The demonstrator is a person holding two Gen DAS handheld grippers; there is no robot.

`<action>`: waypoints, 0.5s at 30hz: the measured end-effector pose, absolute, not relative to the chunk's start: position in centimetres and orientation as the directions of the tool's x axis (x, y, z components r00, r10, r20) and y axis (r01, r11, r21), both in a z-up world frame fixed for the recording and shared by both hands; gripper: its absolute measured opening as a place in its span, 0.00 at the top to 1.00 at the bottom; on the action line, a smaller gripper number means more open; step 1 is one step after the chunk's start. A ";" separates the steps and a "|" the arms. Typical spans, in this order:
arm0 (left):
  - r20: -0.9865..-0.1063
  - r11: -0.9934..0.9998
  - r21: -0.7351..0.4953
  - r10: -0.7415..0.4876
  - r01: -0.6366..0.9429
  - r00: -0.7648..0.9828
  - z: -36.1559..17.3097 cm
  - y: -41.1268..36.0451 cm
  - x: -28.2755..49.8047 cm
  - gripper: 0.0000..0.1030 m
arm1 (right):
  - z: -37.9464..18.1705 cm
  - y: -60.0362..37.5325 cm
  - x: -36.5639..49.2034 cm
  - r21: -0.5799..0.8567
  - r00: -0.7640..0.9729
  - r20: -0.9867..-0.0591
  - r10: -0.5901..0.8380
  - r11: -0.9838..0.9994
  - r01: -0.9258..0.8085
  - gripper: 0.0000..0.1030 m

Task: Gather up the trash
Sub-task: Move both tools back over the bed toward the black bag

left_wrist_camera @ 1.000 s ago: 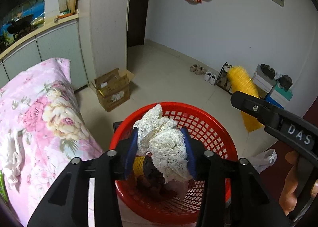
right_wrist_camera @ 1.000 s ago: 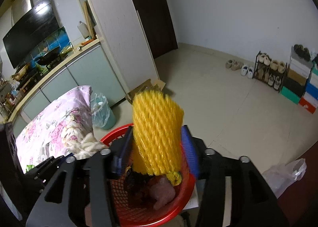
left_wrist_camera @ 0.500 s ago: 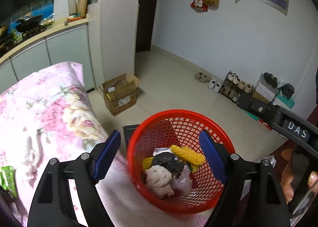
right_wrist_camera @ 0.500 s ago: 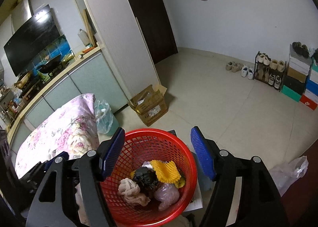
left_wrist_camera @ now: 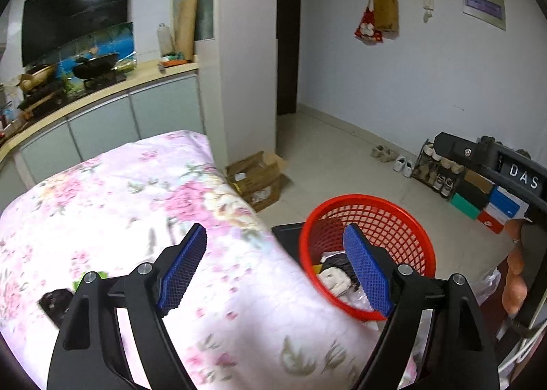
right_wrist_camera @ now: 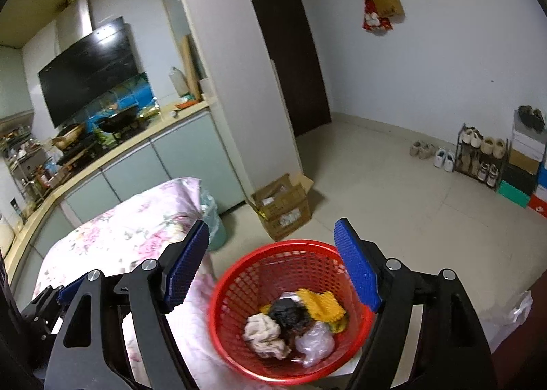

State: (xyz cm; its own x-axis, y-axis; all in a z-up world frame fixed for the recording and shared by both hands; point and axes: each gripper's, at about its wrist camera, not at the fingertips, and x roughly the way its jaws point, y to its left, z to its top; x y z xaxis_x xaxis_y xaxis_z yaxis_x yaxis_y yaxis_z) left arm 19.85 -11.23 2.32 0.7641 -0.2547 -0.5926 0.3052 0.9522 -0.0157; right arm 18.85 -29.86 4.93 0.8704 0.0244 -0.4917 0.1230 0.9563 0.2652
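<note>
- Left claw (left_wrist_camera: 275,267): jaws wide, nothing between them; the right has just been opening, also empty.
- Right claw (right_wrist_camera: 271,265): jaws wide above the basket.
- Red basket (right_wrist_camera: 239,279): at 6 o'clock in the right view, beside the floral quilt (left_wrist_camera: 119,191).
- Trash in the basket: yellow netting (right_wrist_camera: 321,304), black wad (right_wrist_camera: 287,313), cream cloth (right_wrist_camera: 265,335), clear plastic (right_wrist_camera: 314,344).

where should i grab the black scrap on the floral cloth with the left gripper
A judgement: take the black scrap across its crumpled middle, from above. It lies low on the floral cloth, lower left of the left gripper, whose jaws have just opened, empty.
</note>
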 end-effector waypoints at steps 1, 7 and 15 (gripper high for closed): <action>-0.590 0.955 -0.014 -0.248 0.297 0.769 2.5 -10.7 19.6 0.23 | 5.1 -29.5 18.7 0.265 0.872 -0.488 0.031 0.957 0.115 0.29; -0.581 0.964 -0.036 -0.233 0.262 0.780 3.2 -7.6 17.7 0.22 | 5.9 -27.6 18.3 0.280 0.880 -0.471 0.070 0.957 0.074 0.25; -0.582 0.985 -0.055 -0.162 0.161 0.797 4.1 -1.1 16.4 0.22 | 6.2 -24.1 17.3 0.300 0.884 -0.445 0.140 0.954 0.000 0.17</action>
